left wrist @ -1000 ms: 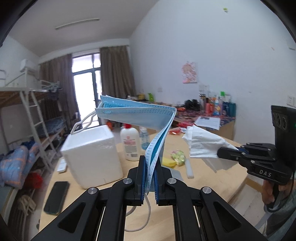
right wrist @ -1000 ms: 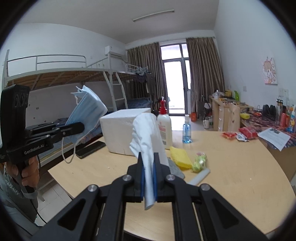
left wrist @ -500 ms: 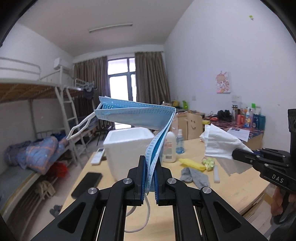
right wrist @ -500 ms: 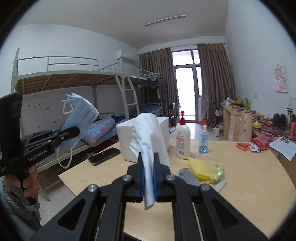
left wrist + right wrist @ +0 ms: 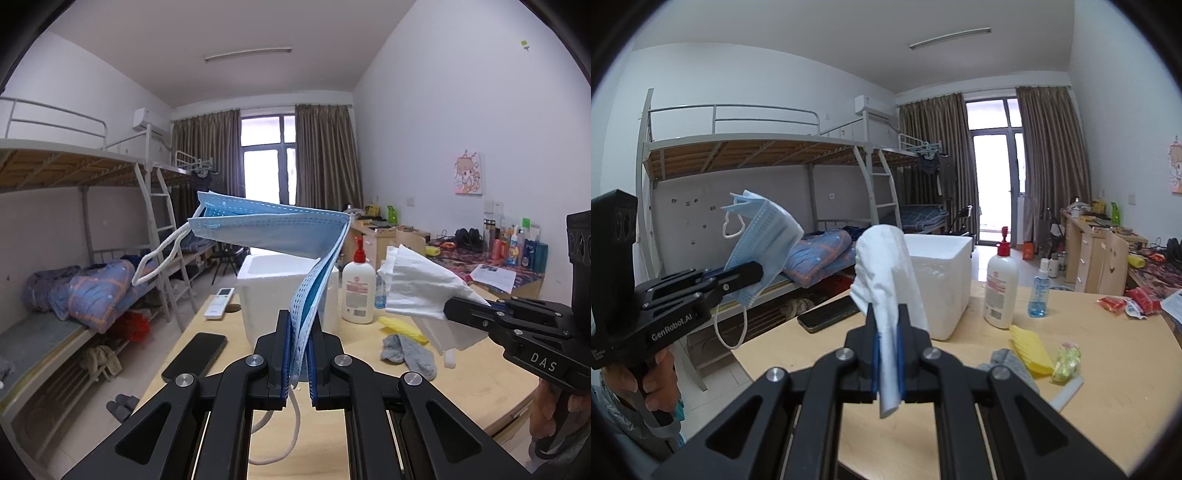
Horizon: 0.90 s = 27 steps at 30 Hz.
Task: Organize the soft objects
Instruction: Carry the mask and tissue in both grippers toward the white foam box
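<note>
Gripped in our left gripper (image 5: 297, 356), a blue face mask (image 5: 273, 230) hangs above the near table edge (image 5: 1137, 402); our right gripper (image 5: 887, 363) pinches a white tissue (image 5: 886, 266), with a foam box (image 5: 942, 284) beyond.

The wooden table (image 5: 1108, 369) carries a white foam box (image 5: 942, 284), a lotion pump bottle (image 5: 1000, 291) and a blue spray bottle (image 5: 1038, 291) beside it; a black phone (image 5: 194, 356) lies near the table's edge; a bunk bed (image 5: 757, 147) stands behind.
</note>
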Available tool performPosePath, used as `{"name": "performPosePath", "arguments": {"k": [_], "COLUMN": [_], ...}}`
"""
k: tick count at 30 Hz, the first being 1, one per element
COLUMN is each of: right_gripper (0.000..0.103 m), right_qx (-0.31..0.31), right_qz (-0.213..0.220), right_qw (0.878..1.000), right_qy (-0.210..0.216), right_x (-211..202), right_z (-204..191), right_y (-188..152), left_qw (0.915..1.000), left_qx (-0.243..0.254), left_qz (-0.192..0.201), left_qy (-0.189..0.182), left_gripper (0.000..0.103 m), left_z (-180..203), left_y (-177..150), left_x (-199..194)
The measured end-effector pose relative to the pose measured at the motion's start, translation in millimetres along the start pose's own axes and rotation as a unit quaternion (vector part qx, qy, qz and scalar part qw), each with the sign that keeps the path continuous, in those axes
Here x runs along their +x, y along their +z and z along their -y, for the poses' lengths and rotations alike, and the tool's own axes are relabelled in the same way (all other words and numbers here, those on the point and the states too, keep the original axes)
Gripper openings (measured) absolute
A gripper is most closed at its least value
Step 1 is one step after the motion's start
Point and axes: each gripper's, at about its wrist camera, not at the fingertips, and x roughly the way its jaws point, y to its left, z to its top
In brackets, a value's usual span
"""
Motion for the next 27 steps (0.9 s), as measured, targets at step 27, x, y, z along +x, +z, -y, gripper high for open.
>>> {"name": "performPosePath", "arguments": {"k": [27], "right_gripper": [0.010], "right_qx": [-0.018], "right_qz": [-0.013], "right_qw": [0.999], "right_qy": [-0.030], "right_x": [53], "right_z": [12], "right_y": [53], "left_qw": [0.9999], "left_qx": [-0.007], "left_qz": [-0.012], "left_qy": [0.006], "left_gripper": [0.008], "left_z": [-15], "left_y": [35], "left_x": [60]}}
